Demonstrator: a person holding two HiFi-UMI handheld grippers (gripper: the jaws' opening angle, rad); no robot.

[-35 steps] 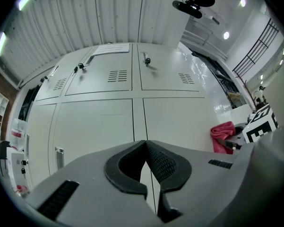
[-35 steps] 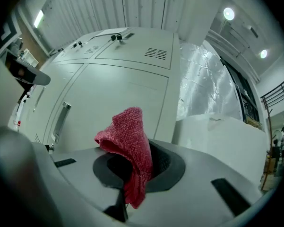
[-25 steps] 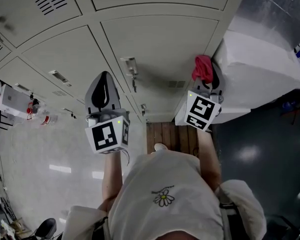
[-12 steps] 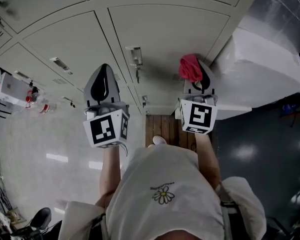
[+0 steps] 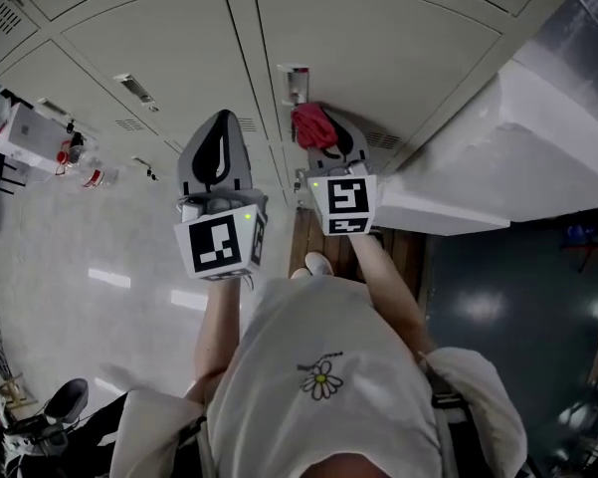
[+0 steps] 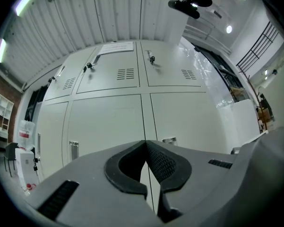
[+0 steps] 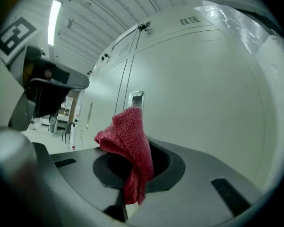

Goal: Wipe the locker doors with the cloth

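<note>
A red cloth is bunched in my right gripper, which is shut on it and sits close to the pale grey locker door, just below that door's latch. In the right gripper view the cloth stands up out of the jaws, with the latch behind it on the door. My left gripper hangs to the left before the neighbouring door. Its jaws are shut with nothing between them, facing the lockers.
A large white wrapped block stands against the lockers on the right. A wooden pallet lies at the locker foot by the person's shoe. A box and bottles sit on the floor far left.
My right gripper has carried the cloth left across the door, from near the white block to just under the latch. The left gripper has hardly moved.
</note>
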